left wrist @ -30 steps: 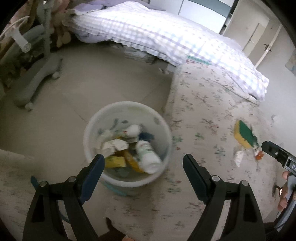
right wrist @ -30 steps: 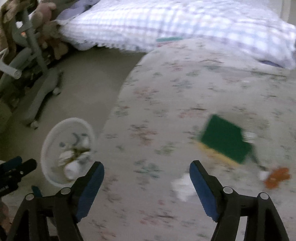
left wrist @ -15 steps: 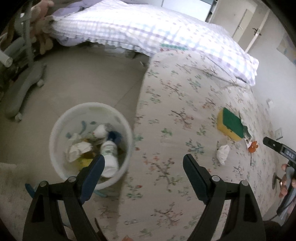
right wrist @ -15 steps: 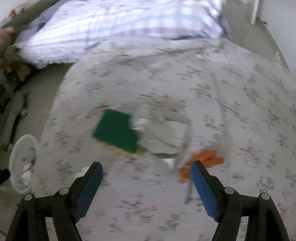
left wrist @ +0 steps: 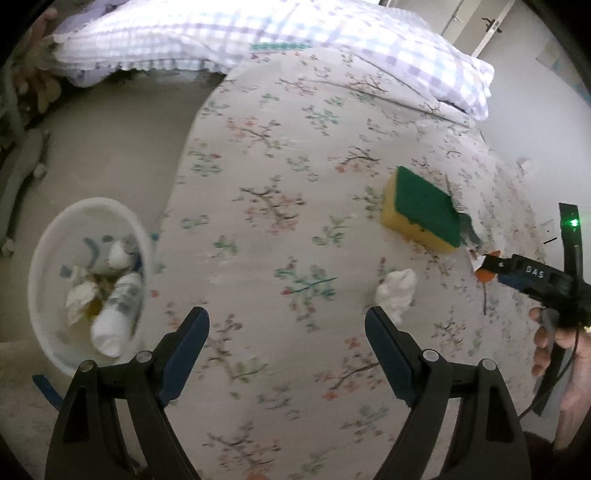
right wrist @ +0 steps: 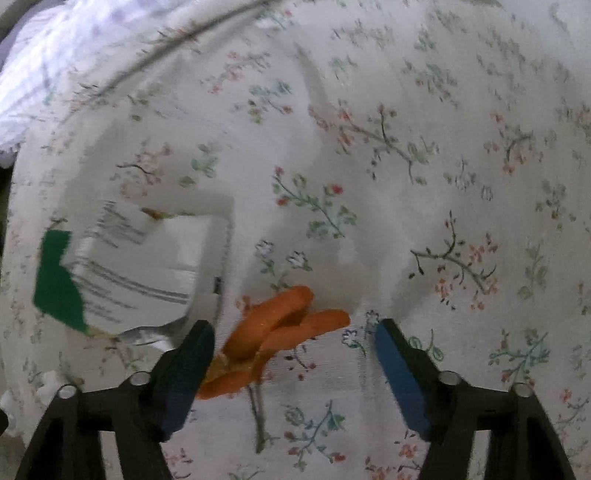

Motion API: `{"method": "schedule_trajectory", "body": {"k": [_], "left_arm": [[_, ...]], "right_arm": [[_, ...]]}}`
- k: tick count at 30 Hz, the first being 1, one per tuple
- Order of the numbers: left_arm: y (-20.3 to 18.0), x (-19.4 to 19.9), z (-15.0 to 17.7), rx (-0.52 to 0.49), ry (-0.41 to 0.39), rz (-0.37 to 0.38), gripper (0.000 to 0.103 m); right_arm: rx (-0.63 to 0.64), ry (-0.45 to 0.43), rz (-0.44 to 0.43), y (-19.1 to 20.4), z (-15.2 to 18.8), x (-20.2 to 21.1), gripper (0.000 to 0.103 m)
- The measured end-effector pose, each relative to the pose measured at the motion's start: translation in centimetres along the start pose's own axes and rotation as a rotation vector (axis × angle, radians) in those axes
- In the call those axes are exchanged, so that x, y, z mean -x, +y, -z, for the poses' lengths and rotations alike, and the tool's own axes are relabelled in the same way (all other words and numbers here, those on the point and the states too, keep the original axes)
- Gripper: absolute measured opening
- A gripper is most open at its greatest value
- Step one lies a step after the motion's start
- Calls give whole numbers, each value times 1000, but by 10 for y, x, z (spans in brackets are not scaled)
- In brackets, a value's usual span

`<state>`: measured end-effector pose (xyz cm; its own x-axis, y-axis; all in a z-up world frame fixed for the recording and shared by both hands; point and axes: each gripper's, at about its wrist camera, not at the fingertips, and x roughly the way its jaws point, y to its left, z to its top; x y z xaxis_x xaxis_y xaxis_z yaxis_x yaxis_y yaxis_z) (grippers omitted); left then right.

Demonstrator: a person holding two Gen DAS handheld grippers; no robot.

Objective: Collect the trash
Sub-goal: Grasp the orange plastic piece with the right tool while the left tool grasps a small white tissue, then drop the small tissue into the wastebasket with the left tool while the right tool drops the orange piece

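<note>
On the floral bedspread lie a yellow sponge with a green top, a crumpled white tissue, a clear plastic wrapper and an orange peel. My left gripper is open and empty above the bed, left of the tissue. My right gripper is open, low over the bed, with the peel between its fingers near the left one. The right gripper also shows at the right edge of the left wrist view. A white trash bin with tissues and a bottle stands on the floor, left of the bed.
A checked pillow lies at the head of the bed. A grey chair base stands on the floor at far left. A door is at the back right.
My left gripper has swung right from above the bin to over the bed. My right gripper has moved right and down, from the sponge to the orange peel. Both stay open.
</note>
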<state>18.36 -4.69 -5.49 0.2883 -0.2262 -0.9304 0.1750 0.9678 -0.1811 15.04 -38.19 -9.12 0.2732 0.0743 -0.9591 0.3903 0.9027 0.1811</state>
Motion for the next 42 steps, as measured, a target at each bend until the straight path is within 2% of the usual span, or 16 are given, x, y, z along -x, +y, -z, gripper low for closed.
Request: {"method": "schedule_trajectory", "body": {"k": [2, 4, 5, 8, 10, 12, 18, 20, 25, 29, 35, 42], "left_arm": [[-9, -4, -3, 4, 9, 20, 88], [-16, -7, -5, 6, 17, 41, 88], [-20, -8, -6, 7, 21, 56, 88], [-31, -13, -7, 7, 37, 111, 88], [-39, -16, -7, 6, 52, 144, 88], [-47, -18, -6, -2, 56, 174, 86], [-68, -29, -4, -40, 71, 189, 70], [-73, -33, -3, -54, 72, 168, 54], [-79, -41, -6, -71, 65, 126, 51], [-76, -49, -8, -54, 75, 98, 38], [-82, -50, -10, -80, 58, 76, 25], [-82, -33, -7, -112, 14, 72, 23]], "right_arm": [[-16, -2, -10, -2, -1, 0, 66], [-11, -10, -21, -3, -1, 4, 51], [-7, -8, -27, -3, -1, 5, 48], [9, 3, -59, -5, 1, 8, 29], [7, 2, -91, -7, 3, 14, 21], [11, -7, -116, -10, 5, 23, 18], [52, -49, -144, -10, 15, 50, 17], [59, -61, -153, -12, 20, 56, 17], [48, -90, -169, -23, 30, 71, 17], [62, -78, -164, -23, 35, 69, 17], [66, -74, -156, -25, 42, 68, 17], [72, -92, -177, -20, 46, 76, 17]]}}
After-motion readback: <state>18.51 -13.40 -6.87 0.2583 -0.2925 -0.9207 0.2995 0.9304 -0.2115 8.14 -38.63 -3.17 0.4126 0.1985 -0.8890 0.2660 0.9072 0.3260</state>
